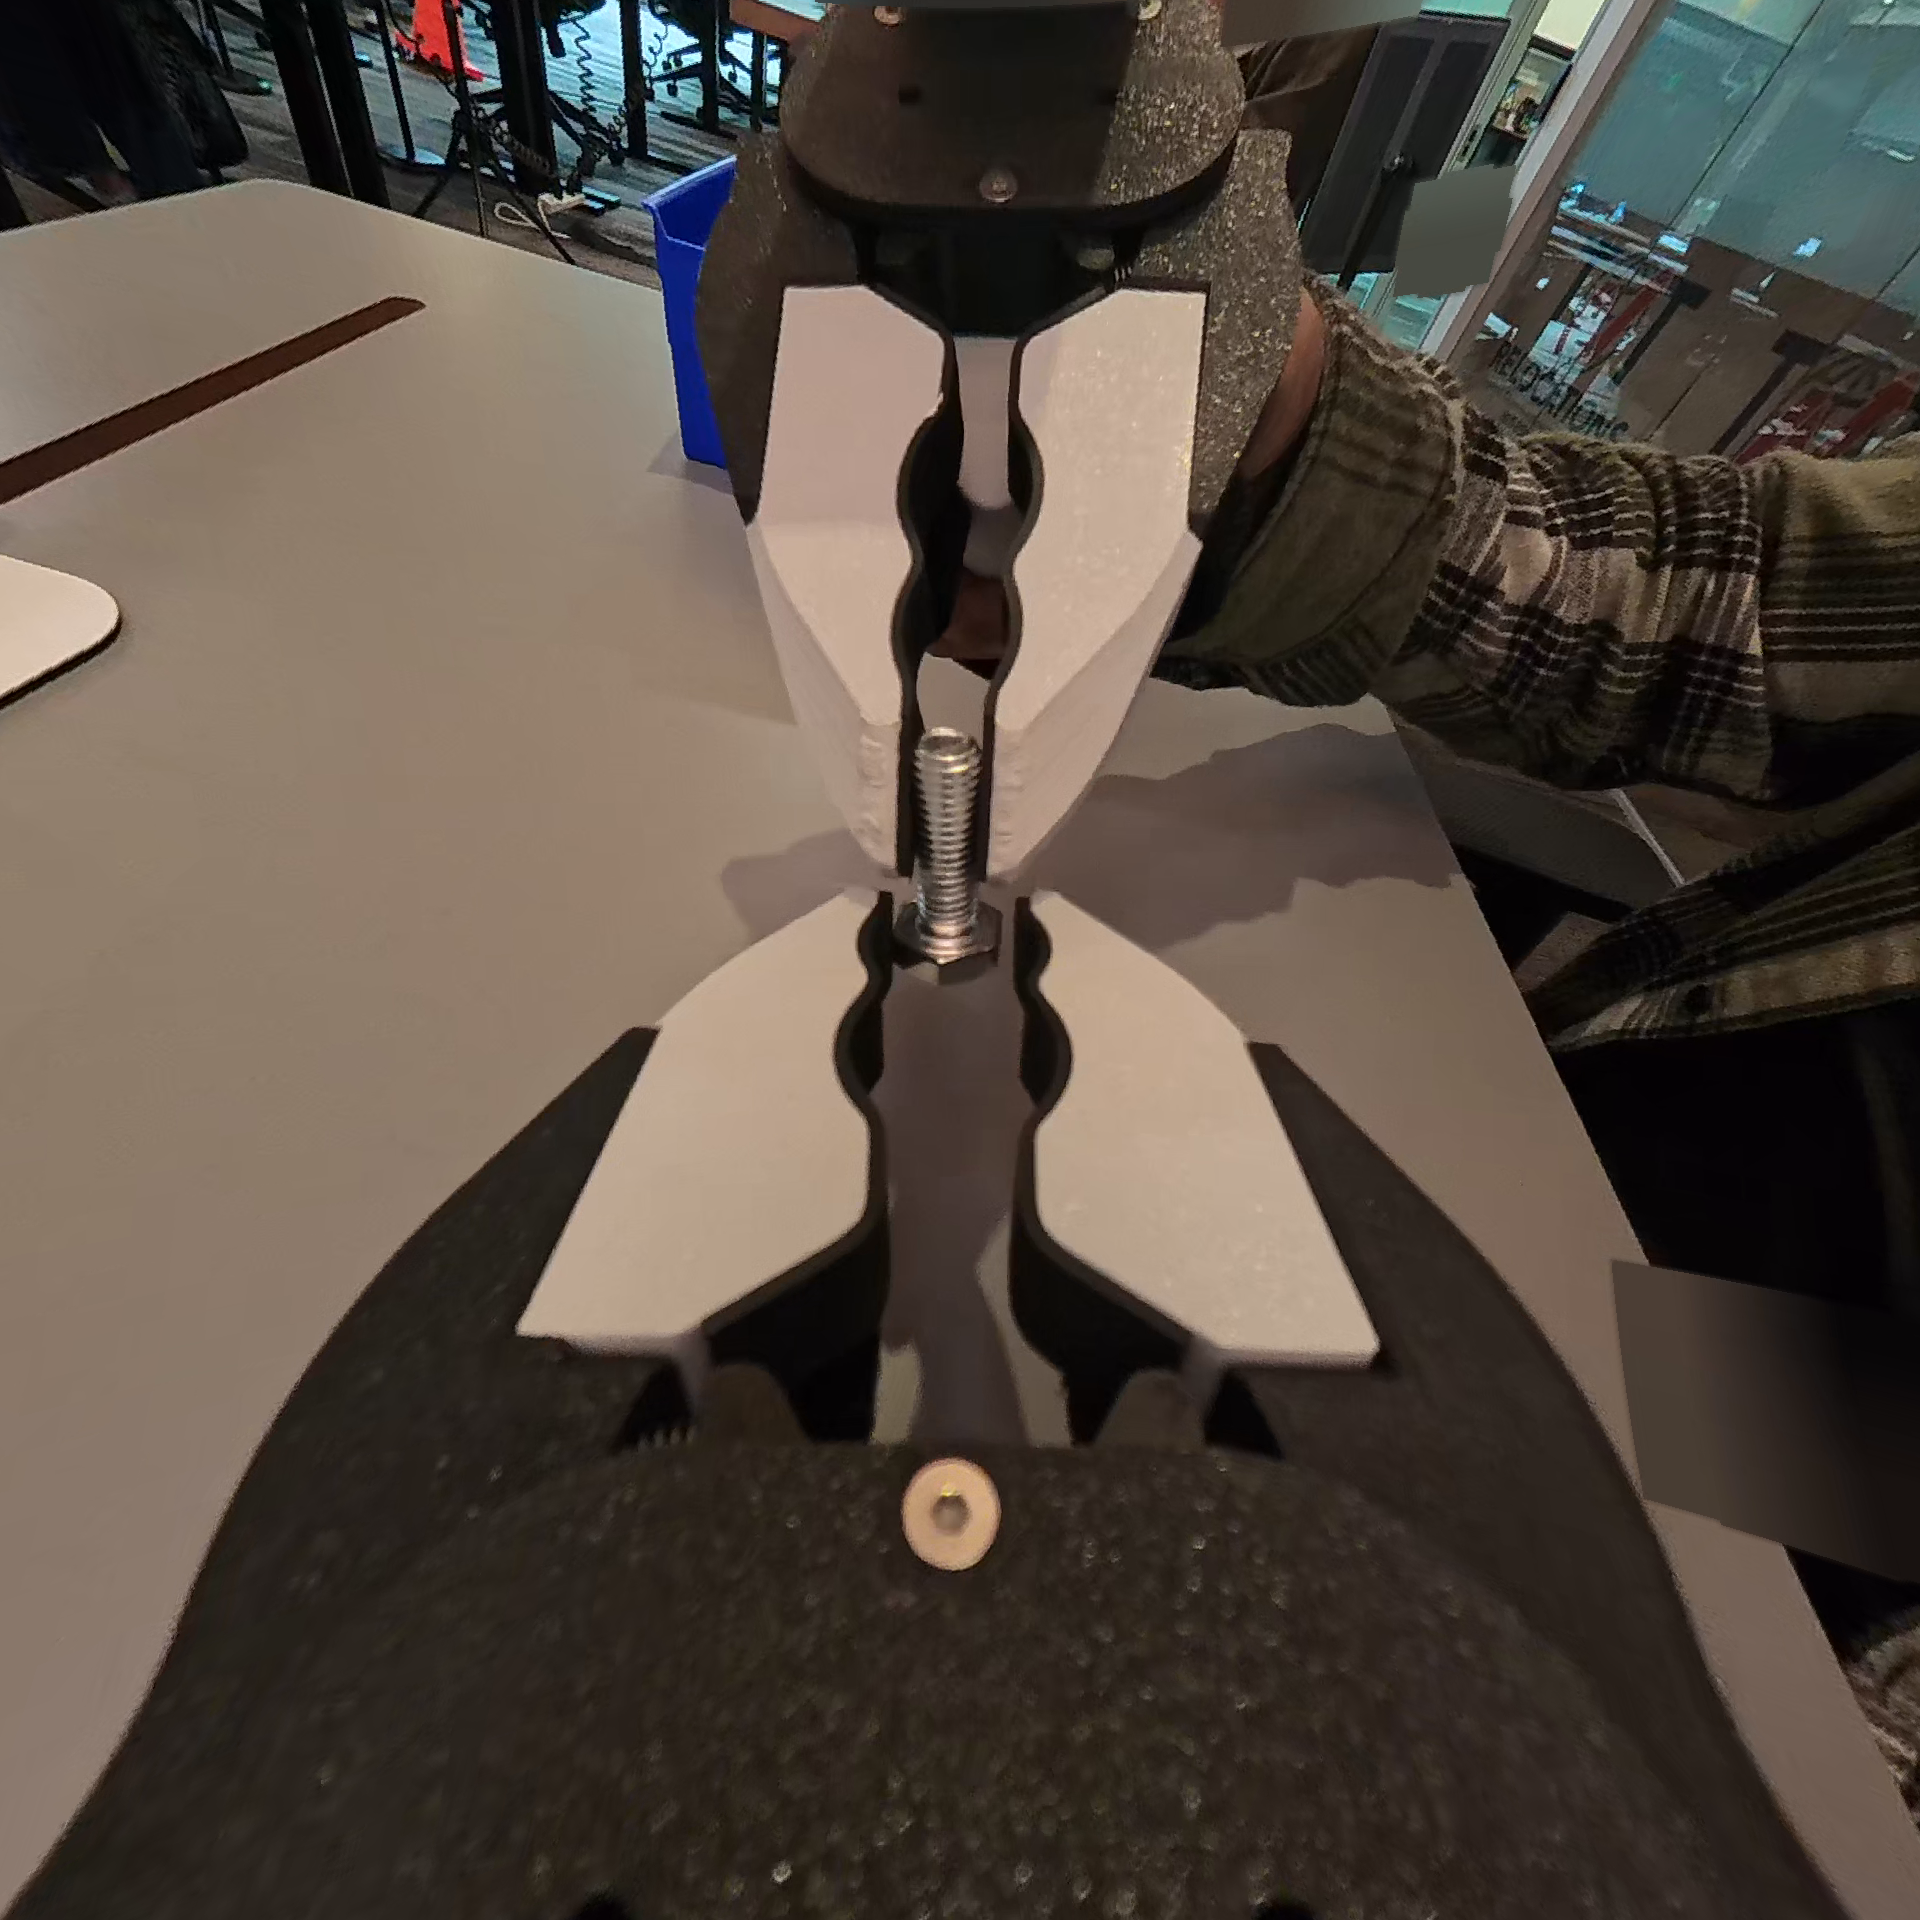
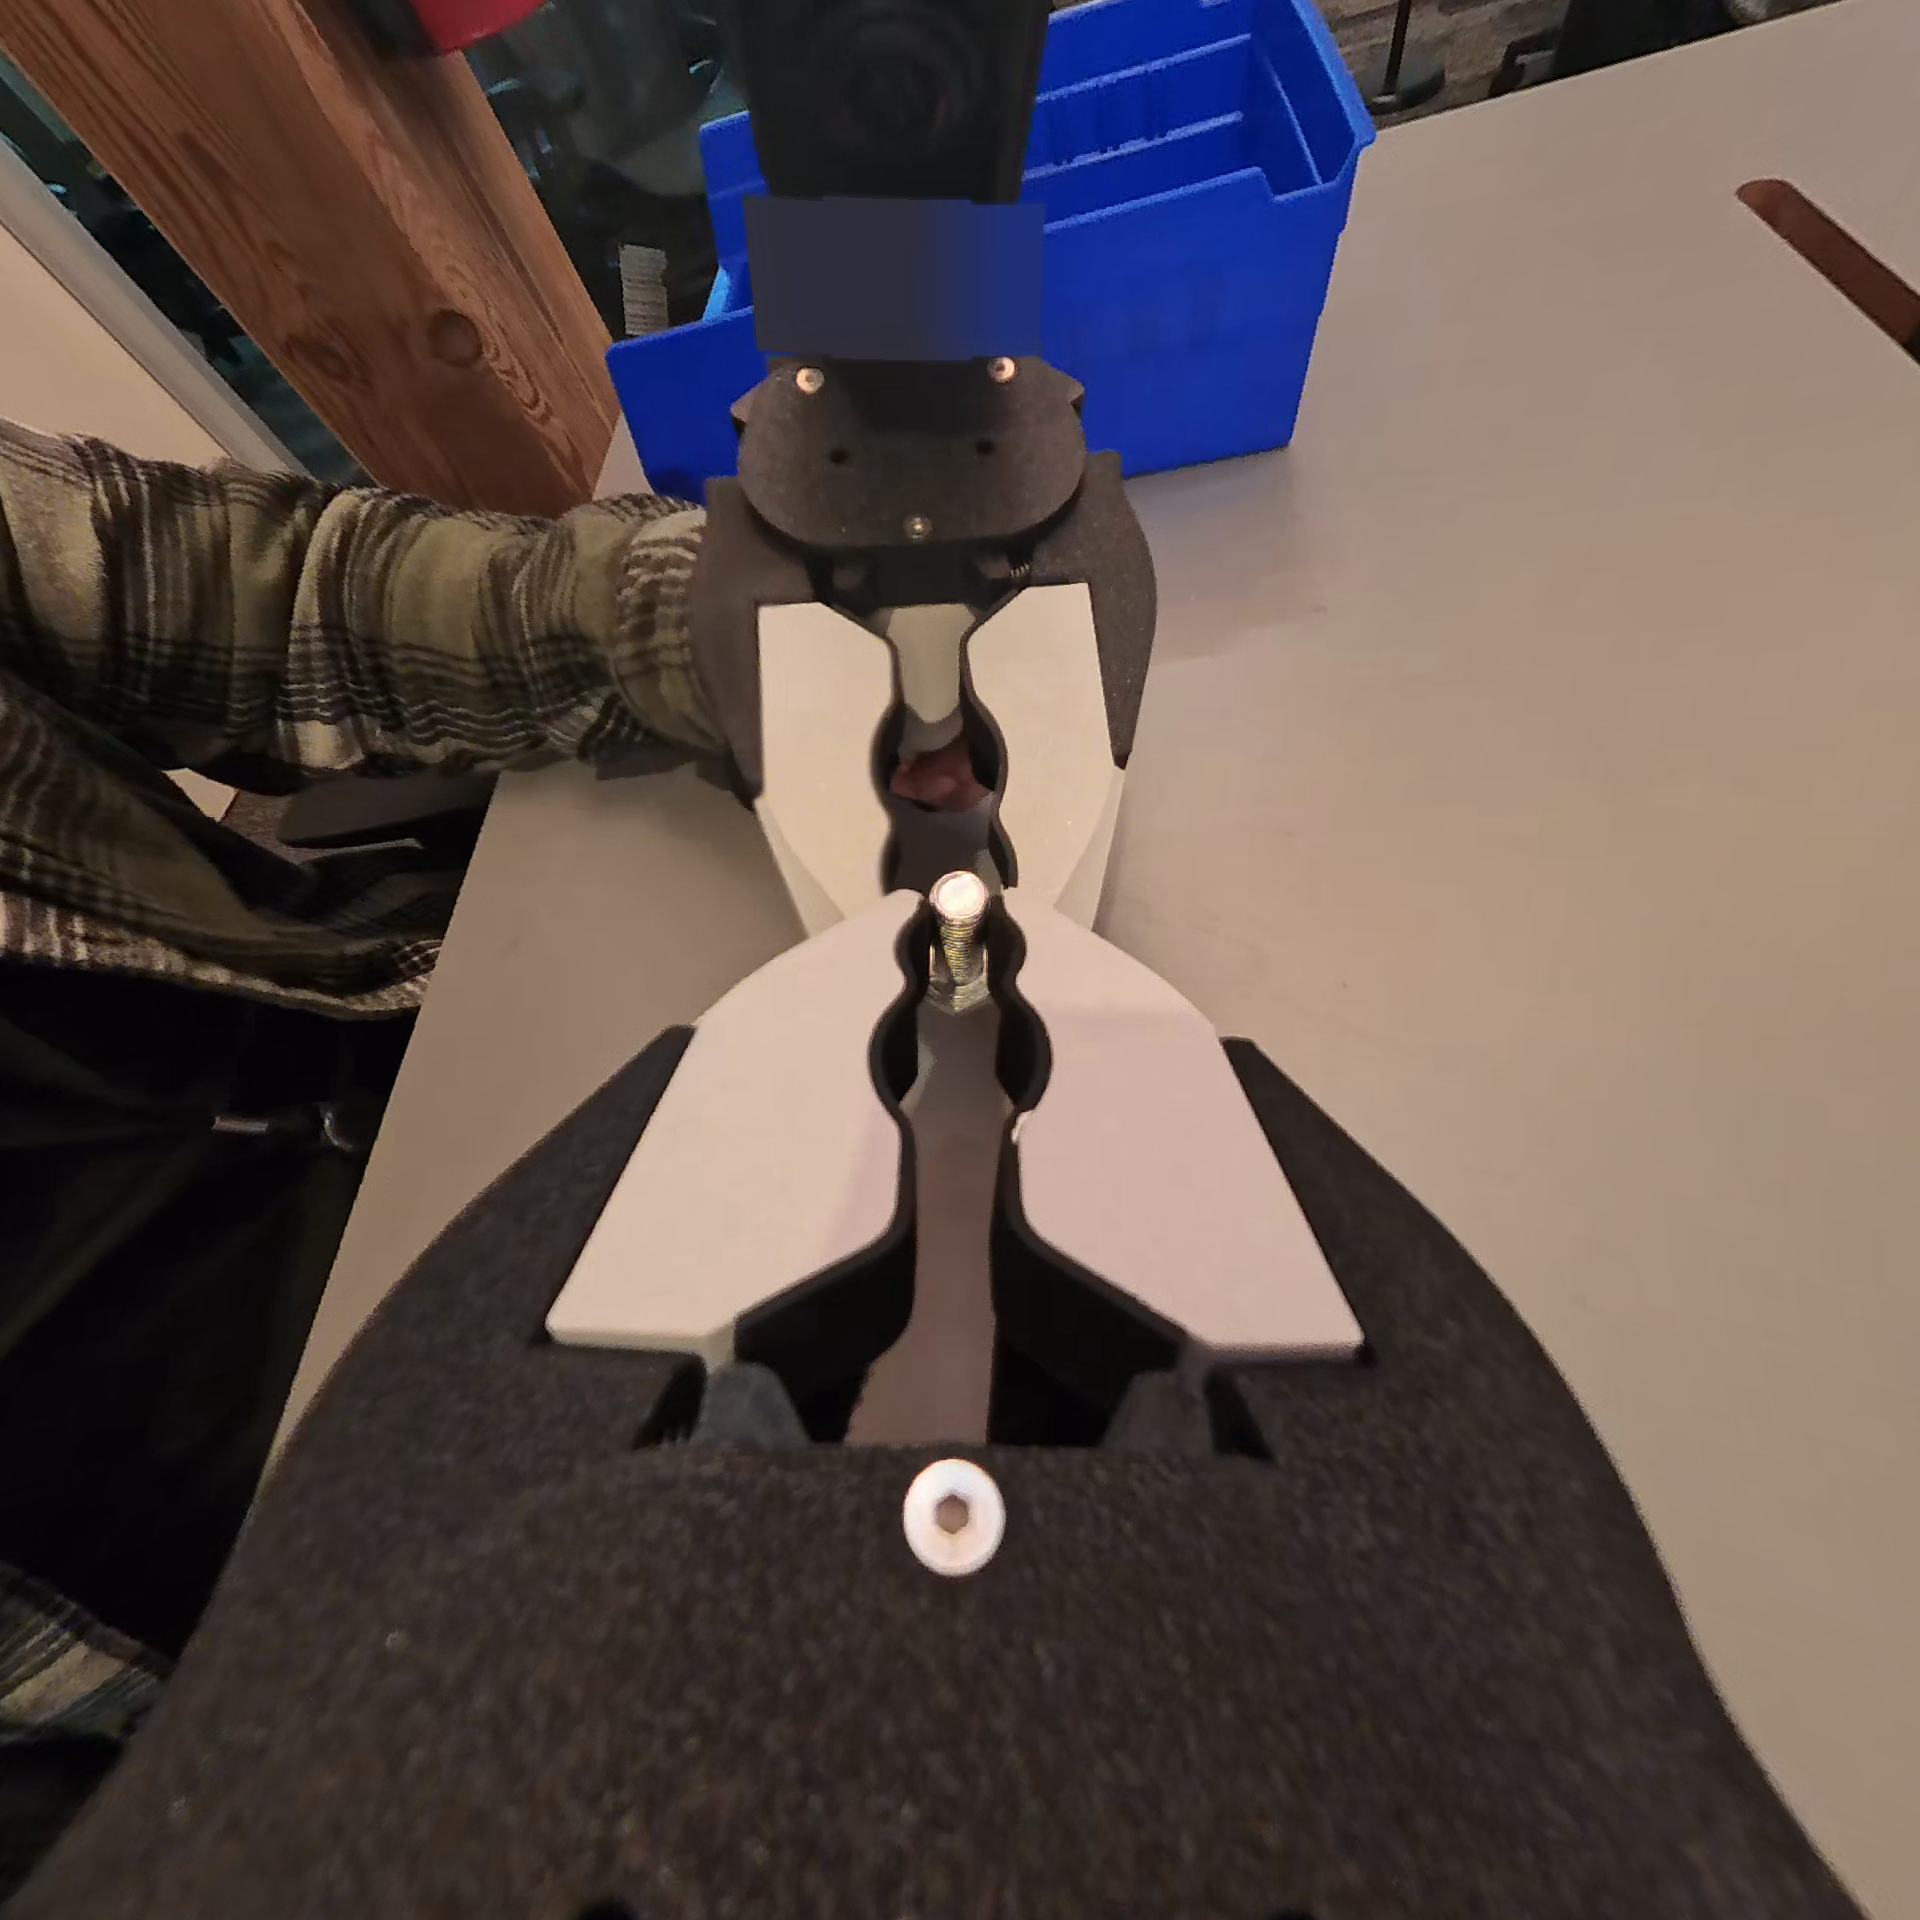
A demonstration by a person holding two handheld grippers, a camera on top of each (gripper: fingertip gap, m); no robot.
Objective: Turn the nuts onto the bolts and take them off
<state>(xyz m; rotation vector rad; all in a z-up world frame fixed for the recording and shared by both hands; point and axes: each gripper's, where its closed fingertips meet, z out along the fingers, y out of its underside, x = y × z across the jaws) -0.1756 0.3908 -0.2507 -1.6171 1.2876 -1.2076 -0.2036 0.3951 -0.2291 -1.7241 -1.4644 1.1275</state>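
Looking down your left gripper (image 1: 954, 914), you see two flat white finger plates with black, wavy-edged inner pads, set in a grainy black body. A bright, zinc-coloured bolt (image 1: 943, 821) stands between the two tools, its threaded shank rising in the picture and a hex piece (image 1: 945, 935) at its lower end. You cannot tell whether that piece is a nut or the bolt's head.

Your right gripper (image 1: 951, 857) reaches in from the far side and is clamped on the threads, one finger pressed against each side of the shank. Your left gripper is narrowed to about the width of the hex piece, with its tips flanking it. One tip looks to be touching, but whether it truly grips is not clear. Whether the bolt's foot rests on the smooth grey table (image 1: 416, 727) is hidden too.

The right wrist view adds the bolt's round, flat end face and shows the shank and hex piece seated in a scallop of the right pads. It also shows the ribbed blue plastic bin (image 2: 1174, 312) in full and a knotty wooden post (image 2: 343, 208). The left wrist view gives only a corner of the bin. A plaid flannel sleeve (image 1: 1558, 582) shows in both.
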